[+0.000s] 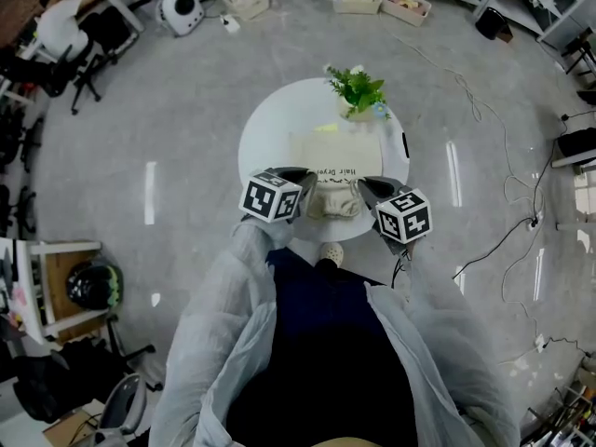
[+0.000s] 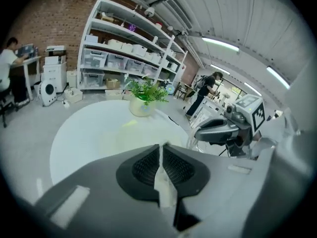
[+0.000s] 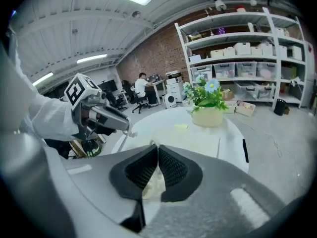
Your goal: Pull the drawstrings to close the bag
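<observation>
A cream drawstring bag (image 1: 340, 156) with dark print lies on the round white table (image 1: 270, 128). Its gathered mouth (image 1: 335, 203) is at the near edge, between my two grippers. In the head view my left gripper (image 1: 305, 177) is just left of the mouth and my right gripper (image 1: 365, 187) just right of it. The left gripper view shows its jaws shut on a white drawstring (image 2: 161, 175). The right gripper view shows its jaws shut on a cream drawstring (image 3: 152, 181). Each gripper view also catches the other gripper: the right gripper (image 2: 198, 131) and the left gripper (image 3: 130, 128).
A potted plant (image 1: 358, 91) stands at the table's far side, with a yellow note (image 1: 326, 128) beside the bag and a black pen-like thing (image 1: 404, 145) at the right edge. Cables (image 1: 507, 194) run over the floor; shelves (image 2: 129, 53) and seated people are further off.
</observation>
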{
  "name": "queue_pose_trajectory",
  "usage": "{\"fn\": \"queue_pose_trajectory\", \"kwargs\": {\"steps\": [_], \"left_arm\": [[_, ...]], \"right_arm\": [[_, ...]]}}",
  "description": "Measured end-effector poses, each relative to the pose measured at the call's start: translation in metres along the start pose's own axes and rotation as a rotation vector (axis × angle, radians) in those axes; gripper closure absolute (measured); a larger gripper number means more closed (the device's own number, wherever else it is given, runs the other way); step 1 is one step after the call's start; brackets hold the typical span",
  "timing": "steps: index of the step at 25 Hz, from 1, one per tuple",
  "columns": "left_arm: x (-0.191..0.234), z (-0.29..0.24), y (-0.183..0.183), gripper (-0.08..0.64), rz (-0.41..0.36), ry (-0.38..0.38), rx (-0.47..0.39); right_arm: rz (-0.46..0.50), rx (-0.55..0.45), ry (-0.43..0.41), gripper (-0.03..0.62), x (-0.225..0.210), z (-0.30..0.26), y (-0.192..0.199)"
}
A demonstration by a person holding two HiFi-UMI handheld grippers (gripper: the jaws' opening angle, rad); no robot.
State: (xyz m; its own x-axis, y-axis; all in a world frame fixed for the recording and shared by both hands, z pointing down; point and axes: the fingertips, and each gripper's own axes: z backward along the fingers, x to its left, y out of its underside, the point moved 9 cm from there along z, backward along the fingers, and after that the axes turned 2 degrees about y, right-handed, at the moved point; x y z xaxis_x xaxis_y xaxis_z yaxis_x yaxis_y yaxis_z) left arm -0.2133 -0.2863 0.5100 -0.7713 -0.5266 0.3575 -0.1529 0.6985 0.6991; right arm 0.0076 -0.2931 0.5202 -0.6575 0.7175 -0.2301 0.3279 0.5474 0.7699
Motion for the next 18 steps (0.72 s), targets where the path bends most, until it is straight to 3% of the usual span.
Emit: {"fn": "queue_pose_trajectory", "kwargs": {"steps": [4, 9, 12, 18], "left_arm": [[0.008, -0.025, 0.016, 0.523, 0.128, 0.027, 0.024], [0.013, -0.039, 0.028, 0.520, 0.154, -0.022, 0.069], [0.016, -0.042, 0.031, 0.500, 0.151, -0.059, 0.096], [0.016, -0.041, 0.031, 0.278, 0.183, -0.013, 0.107]], "right_arm": [[-0.127, 0.024, 0.023, 0.577, -0.005, -0.015, 0.015], [-0.146, 0.074, 0.103, 0.568, -0.010, -0.023, 0.033], [-0.174, 0.077, 0.112, 0.456, -0.016, -0.021, 0.038], [-0.190, 0.113, 0.039, 0.254, -0.028, -0.013, 0.039]]}}
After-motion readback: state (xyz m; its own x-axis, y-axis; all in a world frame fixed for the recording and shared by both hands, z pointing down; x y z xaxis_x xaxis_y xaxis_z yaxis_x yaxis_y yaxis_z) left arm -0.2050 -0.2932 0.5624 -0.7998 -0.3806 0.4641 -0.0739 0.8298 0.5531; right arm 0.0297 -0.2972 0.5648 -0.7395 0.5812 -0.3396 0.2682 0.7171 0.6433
